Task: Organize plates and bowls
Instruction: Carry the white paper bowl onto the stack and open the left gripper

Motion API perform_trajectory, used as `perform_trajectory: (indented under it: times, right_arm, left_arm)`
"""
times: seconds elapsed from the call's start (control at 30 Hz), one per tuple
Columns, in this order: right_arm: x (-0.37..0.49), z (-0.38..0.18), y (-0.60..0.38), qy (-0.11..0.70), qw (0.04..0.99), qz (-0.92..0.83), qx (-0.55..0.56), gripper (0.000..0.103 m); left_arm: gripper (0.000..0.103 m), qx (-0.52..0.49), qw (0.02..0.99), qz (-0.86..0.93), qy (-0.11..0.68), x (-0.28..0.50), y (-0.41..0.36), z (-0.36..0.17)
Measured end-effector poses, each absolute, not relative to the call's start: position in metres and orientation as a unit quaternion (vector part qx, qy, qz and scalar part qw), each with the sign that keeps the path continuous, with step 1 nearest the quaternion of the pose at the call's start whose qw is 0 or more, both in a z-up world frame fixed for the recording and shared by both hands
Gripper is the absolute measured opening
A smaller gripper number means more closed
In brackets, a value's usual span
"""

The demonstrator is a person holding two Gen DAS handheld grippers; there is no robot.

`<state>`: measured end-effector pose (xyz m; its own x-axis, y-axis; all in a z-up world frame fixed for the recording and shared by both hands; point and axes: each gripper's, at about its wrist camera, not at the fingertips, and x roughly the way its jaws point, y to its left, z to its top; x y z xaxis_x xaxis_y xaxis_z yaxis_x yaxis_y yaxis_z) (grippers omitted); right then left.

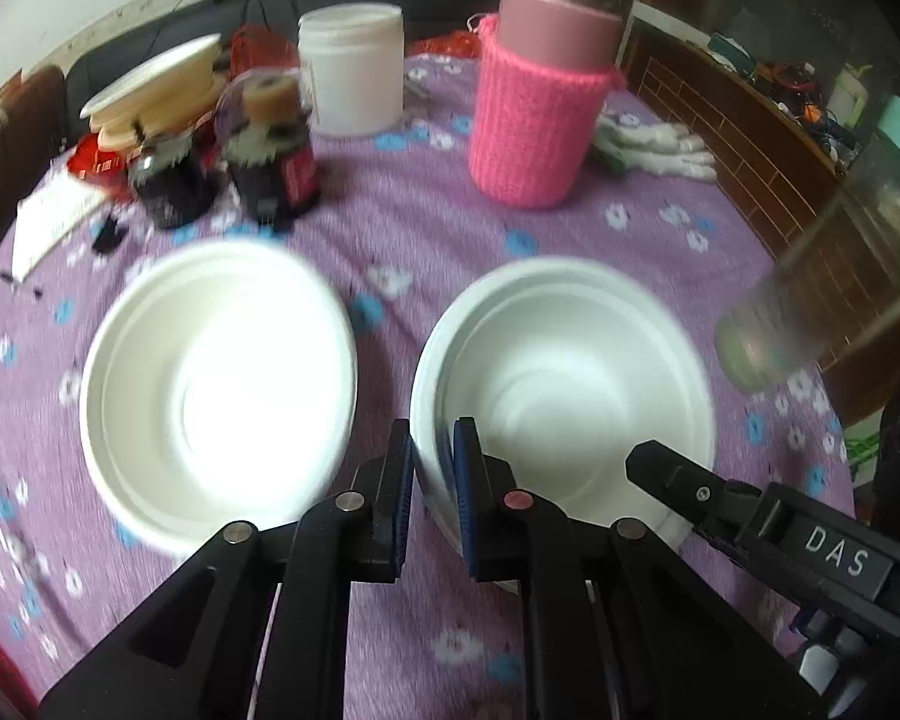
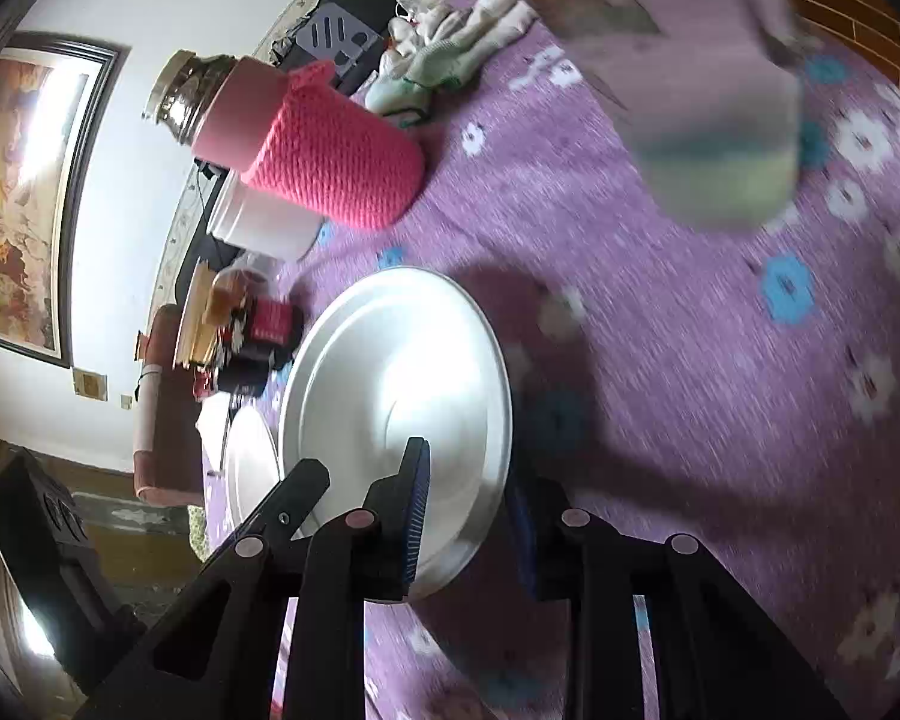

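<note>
the left gripper (image 1: pixel 435 468) has its jaws clenched on the near-left rim of the right bowl (image 1: pixel 570 384), likely to carry it toward the left bowl (image 1: pixel 216 396) for stacking; the right gripper (image 2: pixel 468 516) straddles the same bowl's opposite rim, whether it presses i cannot tell; both bowls sit apart on the purple desk (image 1: pixel 390 228); a pink-sleeved flask (image 1: pixel 534 126) behind and a clear jar (image 1: pixel 822 276) at the right edge limit room.

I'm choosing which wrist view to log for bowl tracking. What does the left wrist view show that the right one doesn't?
Only the left wrist view shows the whole second bowl and both grippers on the held bowl: left gripper, right gripper. Only the right wrist view shows the framed picture. Both share the pink-sleeved flask, the white jar and the gloves.
</note>
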<state>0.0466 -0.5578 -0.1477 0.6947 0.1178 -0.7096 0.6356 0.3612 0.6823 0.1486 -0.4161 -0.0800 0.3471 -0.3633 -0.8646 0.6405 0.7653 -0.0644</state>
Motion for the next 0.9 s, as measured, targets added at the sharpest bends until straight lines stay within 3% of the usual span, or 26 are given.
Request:
perform_trajectory:
  times: [0.23,0.37,0.9]
  right_arm:
    - [0.020,-0.163,-0.536,0.356,0.728,-0.138,0.570,0.027]
    - [0.013,-0.159,-0.520,0.368,0.732,-0.125,0.560,0.018]
    - [-0.002,-0.136,-0.399,0.413,0.756,-0.060,0.505,0.018]
  left_arm:
    - [0.011,0.114,0.799,-0.312,0.501,0.125,-0.380,-0.083]
    - [0.011,0.084,0.797,-0.310,0.511,0.117,-0.351,-0.082]
    - [0.011,0.016,0.823,-0.274,0.497,0.070,-0.200,-0.060]
